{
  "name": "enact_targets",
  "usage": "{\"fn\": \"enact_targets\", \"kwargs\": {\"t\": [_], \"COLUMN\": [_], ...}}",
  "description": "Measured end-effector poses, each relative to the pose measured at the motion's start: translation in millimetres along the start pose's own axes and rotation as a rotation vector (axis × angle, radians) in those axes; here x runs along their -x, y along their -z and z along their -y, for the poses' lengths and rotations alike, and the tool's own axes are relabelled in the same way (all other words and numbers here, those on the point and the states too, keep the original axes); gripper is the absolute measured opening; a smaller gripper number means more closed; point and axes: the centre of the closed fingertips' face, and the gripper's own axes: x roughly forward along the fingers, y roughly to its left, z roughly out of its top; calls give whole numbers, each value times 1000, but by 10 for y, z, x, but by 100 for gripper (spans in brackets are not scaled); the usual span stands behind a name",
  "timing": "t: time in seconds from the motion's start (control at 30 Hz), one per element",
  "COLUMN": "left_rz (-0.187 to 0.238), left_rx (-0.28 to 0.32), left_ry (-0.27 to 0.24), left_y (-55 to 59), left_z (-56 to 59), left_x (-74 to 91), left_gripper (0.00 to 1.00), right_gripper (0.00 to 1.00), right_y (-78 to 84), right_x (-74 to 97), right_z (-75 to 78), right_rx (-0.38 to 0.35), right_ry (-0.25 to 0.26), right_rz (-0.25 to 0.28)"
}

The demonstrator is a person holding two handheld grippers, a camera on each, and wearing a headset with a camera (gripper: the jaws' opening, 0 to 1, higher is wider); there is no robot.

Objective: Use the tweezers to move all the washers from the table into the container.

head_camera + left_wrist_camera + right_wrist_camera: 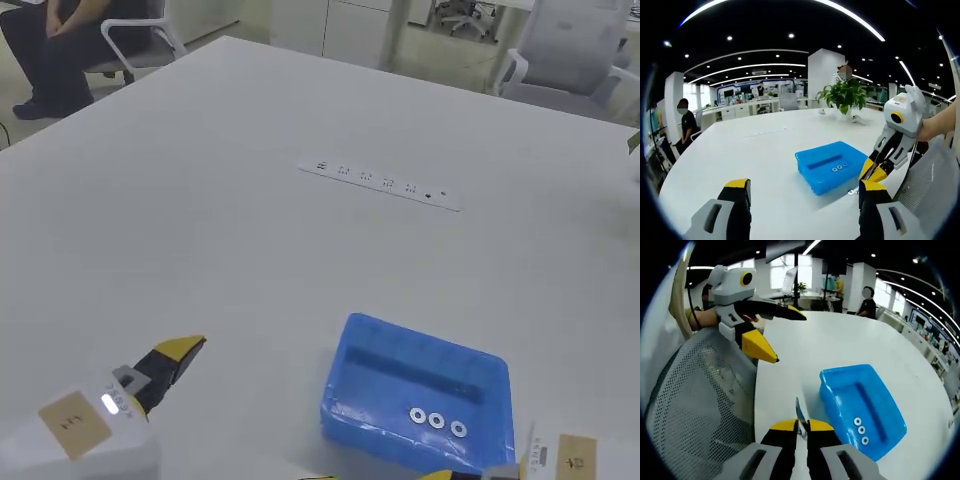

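A blue container (pixel 420 390) stands near the table's front edge, with three washers (pixel 437 420) in a row inside it. In the right gripper view the container (pixel 875 390) lies right of my right gripper (pixel 803 426), which is shut on thin metal tweezers (pixel 798 412) that point up over the table. My left gripper (pixel 178 360) hovers left of the container, open and empty. In the left gripper view my left gripper (pixel 805 186) has its jaws wide apart, and a small washer (pixel 852 191) lies on the table by the container's (pixel 815 175) front corner, under the right gripper (pixel 874 172).
A flush socket strip (pixel 380 185) sits in the middle of the white table (pixel 200 220). A mesh chair back (pixel 705 400) stands close at the table's edge. A person (pixel 60 40) sits at the far left, and a potted plant (pixel 842 95) stands at the far end.
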Motion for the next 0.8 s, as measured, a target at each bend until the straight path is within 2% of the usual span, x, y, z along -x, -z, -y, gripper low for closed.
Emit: {"fn": "enact_targets", "kwargs": {"t": [0.17,0.37,0.8], "left_rz": [-4,-4,-7], "left_rx": [0,0,0], "left_ry": [0,1,0], "left_y": [8,10,19], "left_z": [3,4,2], "left_x": [0,1,3], "left_gripper": [91,91,91], "right_gripper": [3,3,3], "right_y": [-26,-195,-595], "right_x": [37,145,346], "right_z": [18,61,250], "right_rx": [-14,-46,-51], "right_ry": [5,2,29], "right_rz": [3,62,178]}}
